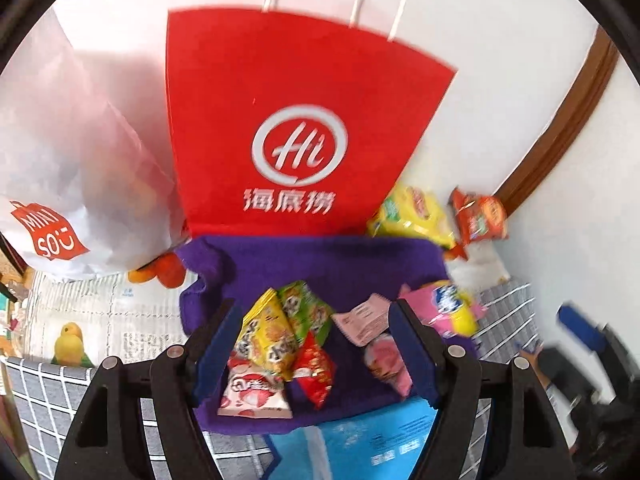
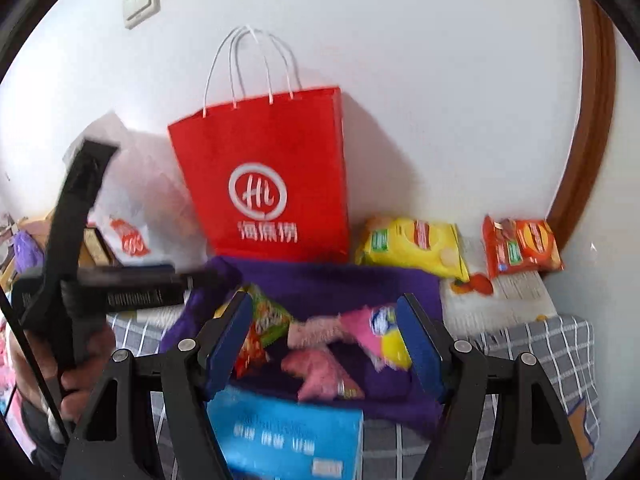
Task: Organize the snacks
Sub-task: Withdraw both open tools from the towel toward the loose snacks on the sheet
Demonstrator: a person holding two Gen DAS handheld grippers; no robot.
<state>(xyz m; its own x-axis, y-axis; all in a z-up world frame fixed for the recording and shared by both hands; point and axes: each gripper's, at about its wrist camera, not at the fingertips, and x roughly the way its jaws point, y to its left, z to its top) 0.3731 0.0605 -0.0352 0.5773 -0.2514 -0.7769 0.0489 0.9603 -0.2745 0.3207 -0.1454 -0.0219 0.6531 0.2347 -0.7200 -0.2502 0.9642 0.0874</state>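
Note:
Several small snack packets lie on a purple cloth (image 1: 320,264): a yellow packet (image 1: 266,338), a green packet (image 1: 306,312), a red packet (image 1: 316,368), a pink-white packet (image 1: 256,394) and a pink-yellow bag (image 1: 452,308). My left gripper (image 1: 316,354) is open above them, holding nothing. My right gripper (image 2: 326,346) is open over the same cloth (image 2: 340,280), with the pink-yellow bag (image 2: 380,328) between its fingers but not gripped. The left gripper's body (image 2: 80,248) shows at the left of the right wrist view. A red paper bag (image 1: 288,128) (image 2: 264,176) stands upright behind the cloth.
A white Miniso bag (image 1: 72,184) stands left of the red bag. A yellow chip bag (image 2: 412,246) and an orange cracker pack (image 2: 520,246) lean on the wall at right. A blue box (image 2: 288,436) lies at the cloth's near edge. The surface is a checked grey sheet (image 2: 552,356).

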